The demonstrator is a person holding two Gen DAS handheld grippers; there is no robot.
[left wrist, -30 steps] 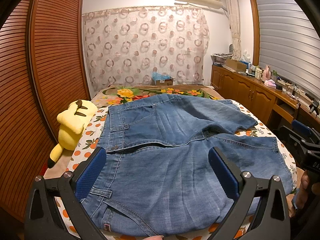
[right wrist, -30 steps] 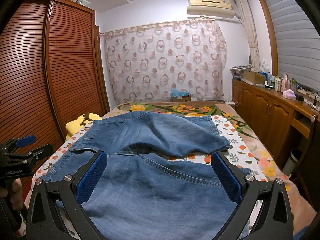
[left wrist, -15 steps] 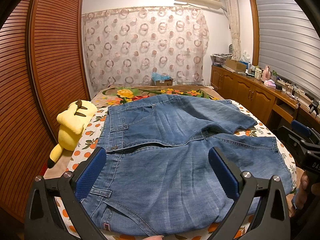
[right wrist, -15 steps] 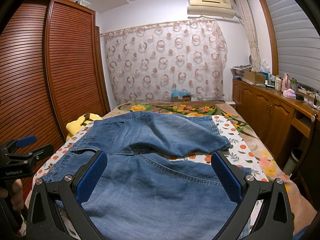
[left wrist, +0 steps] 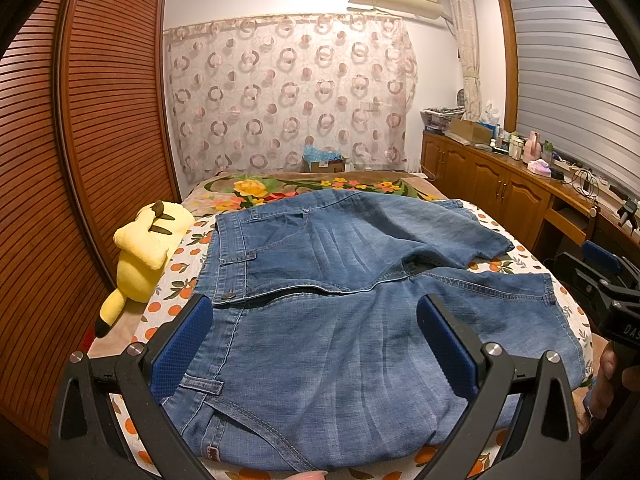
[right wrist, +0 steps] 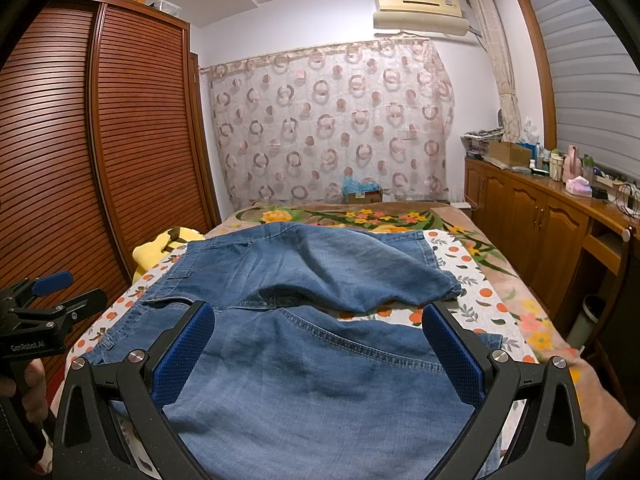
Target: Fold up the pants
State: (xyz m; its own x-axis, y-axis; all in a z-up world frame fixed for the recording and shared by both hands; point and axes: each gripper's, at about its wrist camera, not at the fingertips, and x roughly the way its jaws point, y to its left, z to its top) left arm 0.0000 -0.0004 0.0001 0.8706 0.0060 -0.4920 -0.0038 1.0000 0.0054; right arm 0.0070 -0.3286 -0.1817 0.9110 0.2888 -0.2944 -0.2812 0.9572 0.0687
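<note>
**Nothing has moved: both grippers wait over spread denim**

Across the last second the two views are practically unchanged. The left gripper (left wrist: 314, 346) hovers with its jaws wide and nothing between them, and the right gripper (right wrist: 318, 354) does the same. Neither touches cloth. By my reading the fold has not begun; this is a pause before a first grasp.

The pants (left wrist: 360, 300), short-legged blue denim, lie flat across the near end of the bed (left wrist: 520, 258). The waistband (left wrist: 224, 264) and its button sit at the left, the two legs reach to the right, and the far leg lies rumpled, slightly apart from the near one. A likely first move is to bring one leg over the other, which would need both grippers to take an edge.

The bed carries an orange-print sheet, with a floral blanket at the far end. A yellow plush toy (left wrist: 146, 254) lies at the left edge, just beside the waistband. A louvred wooden wardrobe (right wrist: 80, 160) stands left, a circle-print curtain (left wrist: 288, 96) hangs far, and a cluttered wooden tabletop (right wrist: 560, 196) runs along the right under the blinds.
</note>
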